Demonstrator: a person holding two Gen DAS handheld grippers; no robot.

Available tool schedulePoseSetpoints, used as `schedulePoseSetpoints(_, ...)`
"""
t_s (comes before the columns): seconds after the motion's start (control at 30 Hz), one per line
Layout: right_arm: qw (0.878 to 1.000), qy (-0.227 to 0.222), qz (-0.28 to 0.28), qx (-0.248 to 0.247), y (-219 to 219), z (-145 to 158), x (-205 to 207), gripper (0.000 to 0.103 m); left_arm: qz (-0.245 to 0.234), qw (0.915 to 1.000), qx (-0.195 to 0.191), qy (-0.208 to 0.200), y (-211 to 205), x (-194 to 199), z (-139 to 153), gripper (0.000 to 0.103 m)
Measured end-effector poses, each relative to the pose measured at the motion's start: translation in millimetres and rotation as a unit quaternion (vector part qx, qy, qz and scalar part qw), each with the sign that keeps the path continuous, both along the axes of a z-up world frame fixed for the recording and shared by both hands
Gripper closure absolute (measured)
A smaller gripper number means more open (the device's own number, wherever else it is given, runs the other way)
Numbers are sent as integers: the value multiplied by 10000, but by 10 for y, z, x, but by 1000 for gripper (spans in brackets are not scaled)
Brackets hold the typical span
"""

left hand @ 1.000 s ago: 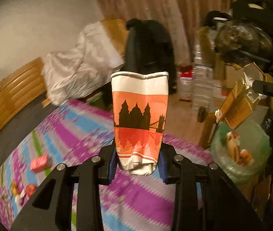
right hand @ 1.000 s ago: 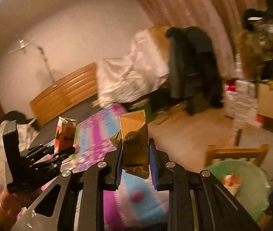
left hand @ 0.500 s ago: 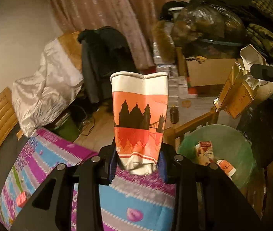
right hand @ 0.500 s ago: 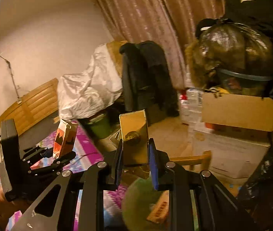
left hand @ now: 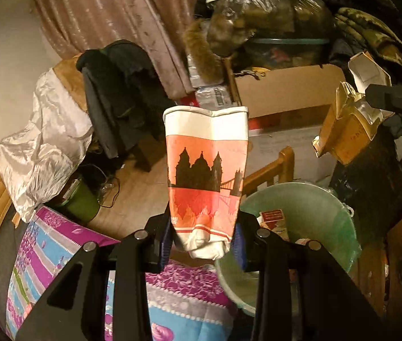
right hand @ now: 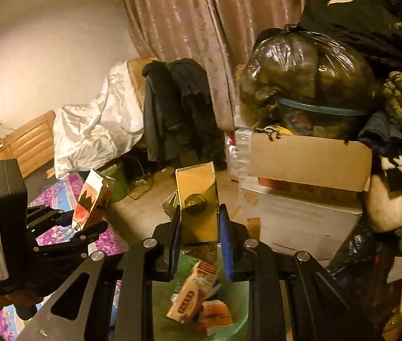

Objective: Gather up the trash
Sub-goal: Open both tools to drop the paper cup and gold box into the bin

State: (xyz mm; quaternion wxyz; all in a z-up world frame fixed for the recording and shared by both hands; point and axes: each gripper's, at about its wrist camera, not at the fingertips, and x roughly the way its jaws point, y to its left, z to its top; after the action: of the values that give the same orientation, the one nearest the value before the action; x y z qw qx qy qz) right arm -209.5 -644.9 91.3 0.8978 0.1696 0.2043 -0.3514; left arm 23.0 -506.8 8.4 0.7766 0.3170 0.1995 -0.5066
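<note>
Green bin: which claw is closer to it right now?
Right. The right claw, gripping the gold box, hangs directly over the green bin; the left claw, gripping the paper cup, sits beside its rim.

I'm looking into a cluttered bedroom in someone's home: a bed with a purple and blue floral bedspread (left hand: pixel 67 258) and wooden headboard (right hand: pixel 27 142), pink curtains (right hand: pixel 189 20) on the far wall, dark coats (right hand: pixel 178 108) draped over a chair, cardboard boxes (right hand: pixel 309 164) piled with bagged clothes (right hand: pixel 309 65).
</note>
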Motion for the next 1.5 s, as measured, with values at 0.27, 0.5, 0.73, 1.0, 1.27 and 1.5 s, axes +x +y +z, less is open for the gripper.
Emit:
schedulePoseSetpoints(0.27,9998,204,18,35,3,-98,-17,78,-138,9997,185,-26,-155,-125,-124,70)
schedulePoseSetpoints(0.5,9993,286,39,223,-51,-204,7,78,-165,9994,311,-12,-211,-134,-224,69)
schedulePoseSetpoints(0.73,9991,323,58,280,-82,-249,27,78,-197,9991,374,45,-299,-118,-269,76)
schedulePoseSetpoints(1.0,9976,406,143,537,-172,-405,98,77,-249,9987,436,36,-392,-147,-347,76)
schedulePoseSetpoints(1.27,9950,252,132,953,-303,-626,108,61,-8,9983,514,272,-333,3,-455,62)
schedulePoseSetpoints(1.5,9963,141,10,849,-289,-578,57,61,320,9966,388,648,-189,184,-460,62)
